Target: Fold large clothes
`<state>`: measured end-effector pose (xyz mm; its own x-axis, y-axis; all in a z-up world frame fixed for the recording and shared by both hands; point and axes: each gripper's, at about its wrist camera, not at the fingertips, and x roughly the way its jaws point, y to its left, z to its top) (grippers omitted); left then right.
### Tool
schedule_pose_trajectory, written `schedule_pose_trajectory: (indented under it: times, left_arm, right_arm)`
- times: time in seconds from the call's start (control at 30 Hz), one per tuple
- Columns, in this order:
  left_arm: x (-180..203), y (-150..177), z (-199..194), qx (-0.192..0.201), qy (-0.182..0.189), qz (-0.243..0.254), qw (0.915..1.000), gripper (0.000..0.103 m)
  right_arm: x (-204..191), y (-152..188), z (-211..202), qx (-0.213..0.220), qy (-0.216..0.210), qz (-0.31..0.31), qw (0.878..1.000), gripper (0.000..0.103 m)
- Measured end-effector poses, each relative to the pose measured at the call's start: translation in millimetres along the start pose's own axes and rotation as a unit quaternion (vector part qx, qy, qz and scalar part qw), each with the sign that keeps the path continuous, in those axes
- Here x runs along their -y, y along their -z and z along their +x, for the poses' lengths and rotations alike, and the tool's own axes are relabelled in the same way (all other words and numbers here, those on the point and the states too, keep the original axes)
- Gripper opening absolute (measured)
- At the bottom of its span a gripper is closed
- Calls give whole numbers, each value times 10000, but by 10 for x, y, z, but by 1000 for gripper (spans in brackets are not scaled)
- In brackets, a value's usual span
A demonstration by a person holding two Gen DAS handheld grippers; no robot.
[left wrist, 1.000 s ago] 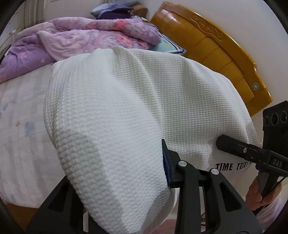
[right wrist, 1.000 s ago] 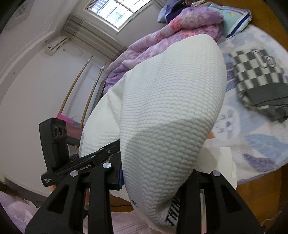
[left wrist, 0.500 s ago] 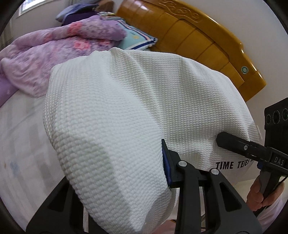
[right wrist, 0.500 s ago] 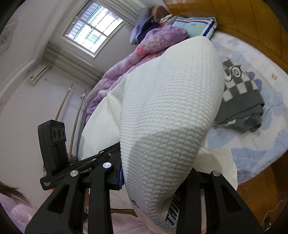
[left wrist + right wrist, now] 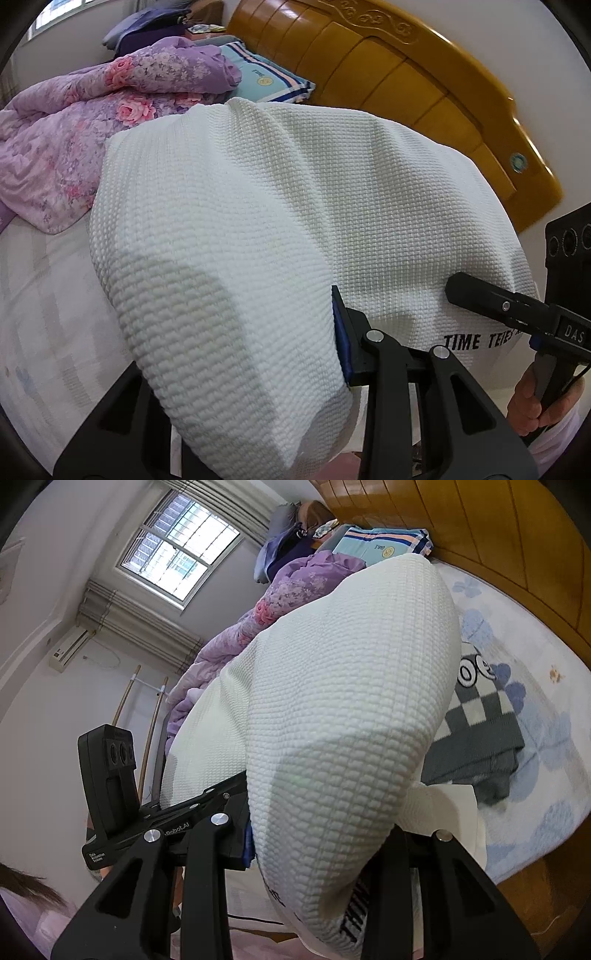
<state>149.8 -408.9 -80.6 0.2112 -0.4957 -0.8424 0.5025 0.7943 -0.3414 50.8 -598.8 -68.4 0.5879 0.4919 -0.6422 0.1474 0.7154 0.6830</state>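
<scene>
A large white waffle-knit garment (image 5: 280, 229) with black lettering "TIME" near its hem is held up in the air, stretched between both grippers. My left gripper (image 5: 295, 354) is shut on one end of it; the cloth drapes over and hides the left finger. My right gripper (image 5: 317, 842) is shut on the other end of the white garment (image 5: 347, 709), which bulges over the fingers. The right gripper also shows at the right of the left wrist view (image 5: 509, 310), and the left gripper shows at the left of the right wrist view (image 5: 166, 823).
Below lies a bed with a pale floral sheet (image 5: 535, 686) and a wooden headboard (image 5: 406, 74). A purple floral quilt (image 5: 92, 122) and a striped pillow (image 5: 266, 81) lie at the far side. A folded grey checked garment (image 5: 480, 723) lies on the sheet.
Both grippers have swung with the garment toward the headboard; the headboard and pillow fill more of both views. The grip on the garment is unchanged.
</scene>
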Motion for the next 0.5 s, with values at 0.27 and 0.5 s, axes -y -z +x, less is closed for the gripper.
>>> schedule_pose_trajectory:
  times: [0.27,0.5]
  left_arm:
    - [167,-520,602,-29,-652,-582,9962,34]
    - [113,-926,1375,-321,-1125,-836,9896,34]
  right_arm:
    - [622,-739,312,-529,-596,-13,9968,33]
    - [1397,-1215,911,-1124,-877,320,9893,33]
